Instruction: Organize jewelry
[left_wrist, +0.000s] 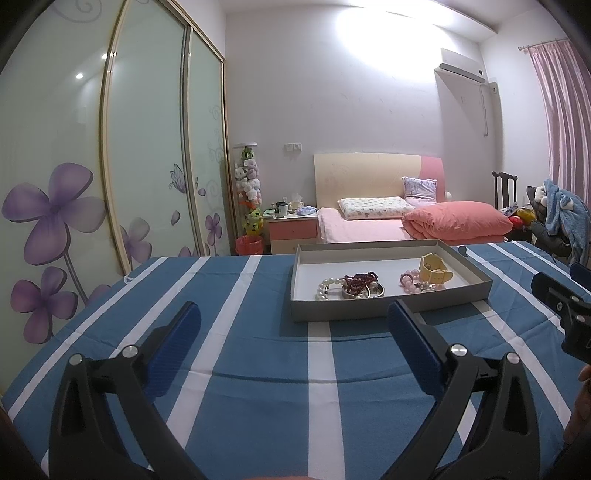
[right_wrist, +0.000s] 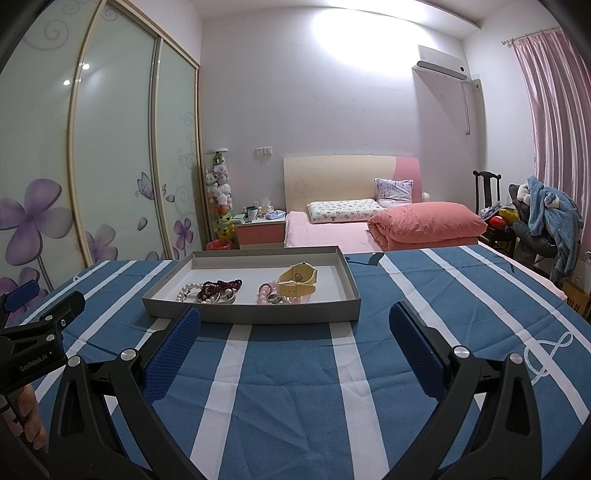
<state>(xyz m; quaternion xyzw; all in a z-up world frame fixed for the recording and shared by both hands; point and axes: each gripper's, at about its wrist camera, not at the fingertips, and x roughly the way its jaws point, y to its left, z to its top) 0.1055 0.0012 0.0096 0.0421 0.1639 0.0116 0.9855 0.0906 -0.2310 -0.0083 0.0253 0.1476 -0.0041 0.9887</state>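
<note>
- blue-and-white striped cloth covers the tabletop (right_wrist: 295, 387), and nothing lies on it near either claw.
- grey shallow tray (left_wrist: 388, 310) sits toward the far edge, long axis running left to right, holding all the jewelry.
- left claw (left_wrist: 293, 336) hangs low over the cloth with fingers spread wide and empty; the tray lies ahead and slightly to its right.
- right claw (right_wrist: 295, 336) is likewise spread and empty, level with the cloth; the tray lies ahead and to its left, its near wall just beyond the left fingertip.
- yellow watch (right_wrist: 298, 282) stands on edge at the tray's right side, likely nearer the right claw.
- dark red bead string (left_wrist: 360, 282) lies over a metal bangle (left_wrist: 364, 292) mid-tray.
- white pearl bracelet (left_wrist: 327, 288) rests at the left, likely the left claw's pick.
- pink bead bracelet (right_wrist: 266, 293) lies touching the watch.
</note>
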